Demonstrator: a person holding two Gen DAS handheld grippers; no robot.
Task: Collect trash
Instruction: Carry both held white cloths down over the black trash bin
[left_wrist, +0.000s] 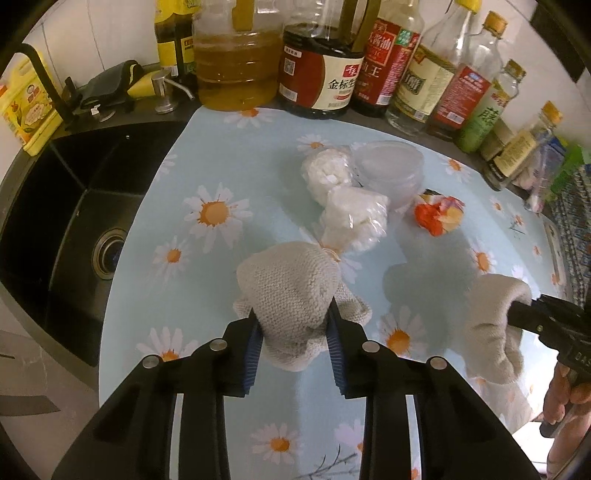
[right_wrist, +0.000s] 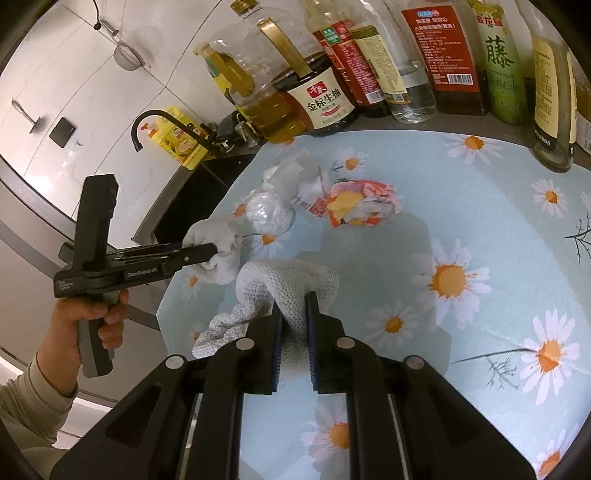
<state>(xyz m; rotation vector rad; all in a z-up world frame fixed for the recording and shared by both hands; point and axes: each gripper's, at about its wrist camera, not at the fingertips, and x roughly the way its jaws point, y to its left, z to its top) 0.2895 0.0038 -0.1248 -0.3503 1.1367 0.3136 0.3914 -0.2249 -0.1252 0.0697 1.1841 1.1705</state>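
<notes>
Left wrist view: the left gripper (left_wrist: 293, 325) is clamped on a bunch of grey knitted cloth (left_wrist: 291, 291) held above the daisy-print mat (left_wrist: 207, 173) on the bench. At 3 o'clock the right gripper (left_wrist: 517, 314) grips another fold of knitted cloth, though I cannot tell if it is the same piece. At 12 o'clock from the left gripper lie two clear bags of white bits (left_wrist: 354, 218), touching each other, with a clear plastic tub (left_wrist: 389, 166) just beside them and a crumpled orange wrapper (left_wrist: 439, 216) at 2 o'clock. A black sink (left_wrist: 66, 206) sits at 9 o'clock, and bottles (left_wrist: 317, 62) line the far edge at 12 o'clock.

Right wrist view: the right gripper (right_wrist: 293, 325) is narrow, pinching the knitted cloth (right_wrist: 295, 284). At 10 o'clock the left gripper (right_wrist: 216, 253) holds its cloth bunch. The wrapper (right_wrist: 360, 203) lies at 12 o'clock, a clear bag (right_wrist: 267, 214) just left of it.
</notes>
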